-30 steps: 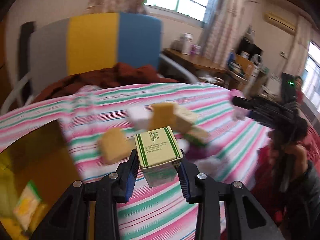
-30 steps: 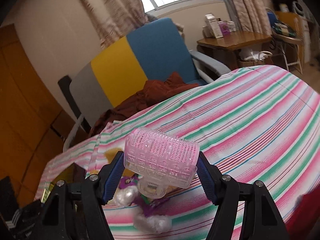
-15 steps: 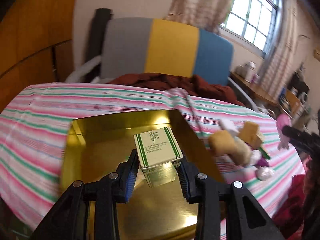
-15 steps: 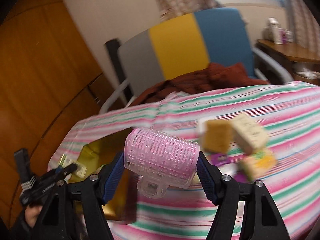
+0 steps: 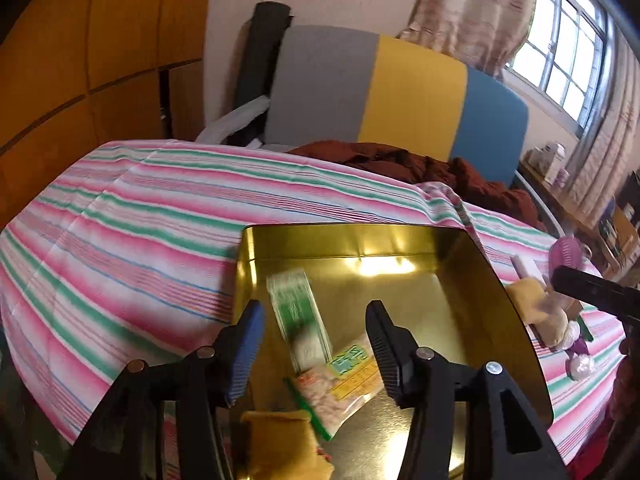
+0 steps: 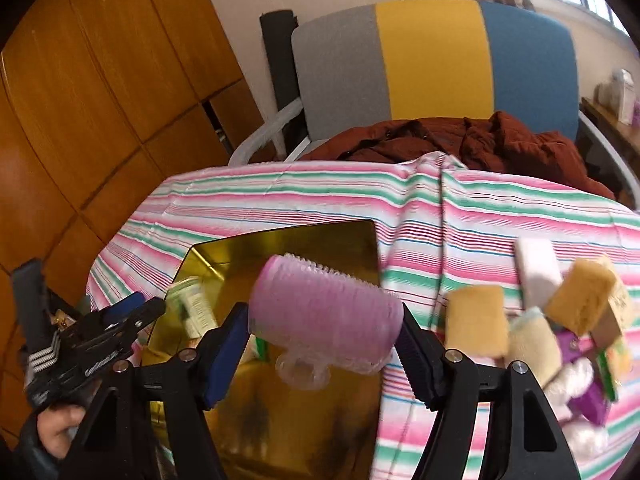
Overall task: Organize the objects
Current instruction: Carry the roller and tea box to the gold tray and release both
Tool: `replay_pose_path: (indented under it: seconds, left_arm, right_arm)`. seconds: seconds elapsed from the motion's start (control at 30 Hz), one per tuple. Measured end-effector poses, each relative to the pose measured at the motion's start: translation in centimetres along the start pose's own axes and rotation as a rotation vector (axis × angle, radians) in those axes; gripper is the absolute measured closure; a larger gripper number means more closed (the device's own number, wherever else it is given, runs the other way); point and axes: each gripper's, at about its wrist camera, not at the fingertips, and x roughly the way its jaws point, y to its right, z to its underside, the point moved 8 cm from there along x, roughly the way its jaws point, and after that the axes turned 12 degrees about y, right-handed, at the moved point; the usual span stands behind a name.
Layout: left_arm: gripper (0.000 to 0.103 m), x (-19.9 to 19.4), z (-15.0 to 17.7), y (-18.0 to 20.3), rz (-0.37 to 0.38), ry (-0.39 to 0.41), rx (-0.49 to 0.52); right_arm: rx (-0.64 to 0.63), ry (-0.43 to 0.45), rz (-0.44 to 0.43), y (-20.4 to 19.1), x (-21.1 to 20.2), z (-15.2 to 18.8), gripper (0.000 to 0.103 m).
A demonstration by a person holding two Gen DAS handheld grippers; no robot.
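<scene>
Gold tin (image 5: 500, 292) fills the lower middle of the left wrist view, sitting on the striped cloth (image 5: 132, 216) that covers the worktop. The left tool (image 5: 316, 344) hangs over it with its jaws spread wide and nothing between them. Just ahead of the tool, the green-and-white carton (image 5: 298, 312) is blurred and tilted, inside the tin's outline; whether it touches the bottom I cannot tell. A clear snack packet (image 5: 340, 384) lies on the tin floor at lower centre, and a tan sponge block (image 5: 280, 444) shows at the bottom edge.

In the right wrist view, the right tool (image 6: 324, 344) grips the pink hair roller (image 6: 324, 312) by its two ends, above the right-hand part of the tin (image 6: 280, 244). To the right of the frame, on the cloth, a heap of loose things lies together: tan sponges (image 6: 476, 320), a white block (image 6: 536, 264) and purple bits (image 6: 588, 400). At lower left the left tool (image 6: 136, 312) appears with a hand (image 6: 56, 428) below it. A grey, yellow and blue chair back (image 6: 432, 60) stands beyond the worktop.
</scene>
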Motion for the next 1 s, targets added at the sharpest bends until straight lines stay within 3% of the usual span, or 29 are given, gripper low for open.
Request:
replay_pose_path:
  seconds: [0.1, 0.4, 1.0]
  left_arm:
    - [0.047, -0.9, 0.6, -0.8, 0.002, 0.005, -0.033]
    - [0.046, -3.5, 2.4, -0.7, 0.007, 0.006, -0.074]
    - [0.045, -6.6, 3.9, 1.5, -0.054, 0.007, -0.041]
  right_arm:
    - [0.025, 0.003, -0.014, -0.3, 0.4, 0.1, 0.012]
    - [-0.006, -0.035, -0.013, -1.4, -0.6, 3.1, 0.01]
    - [-0.099, 0.064, 0.104, -1.8, -4.7, 4.8, 0.0]
